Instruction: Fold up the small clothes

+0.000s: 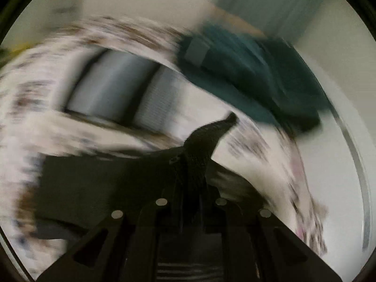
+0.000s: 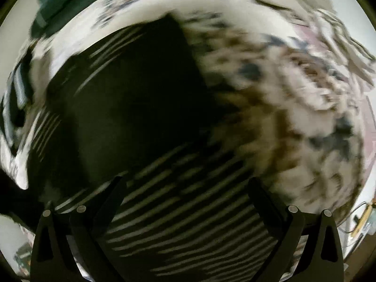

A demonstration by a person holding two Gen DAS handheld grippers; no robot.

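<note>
Left fingers (image 1: 190,162) clamp dark fabric (image 1: 211,131); right fingers (image 2: 185,188) spread over striped garment (image 2: 188,223)

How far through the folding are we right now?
Done: a teal garment and a grey one look folded on the patterned cloth, though blur limits certainty. In hand: the left gripper is shut on a black striped garment; the right gripper hangs open above it. Left: finishing this fold.
</note>
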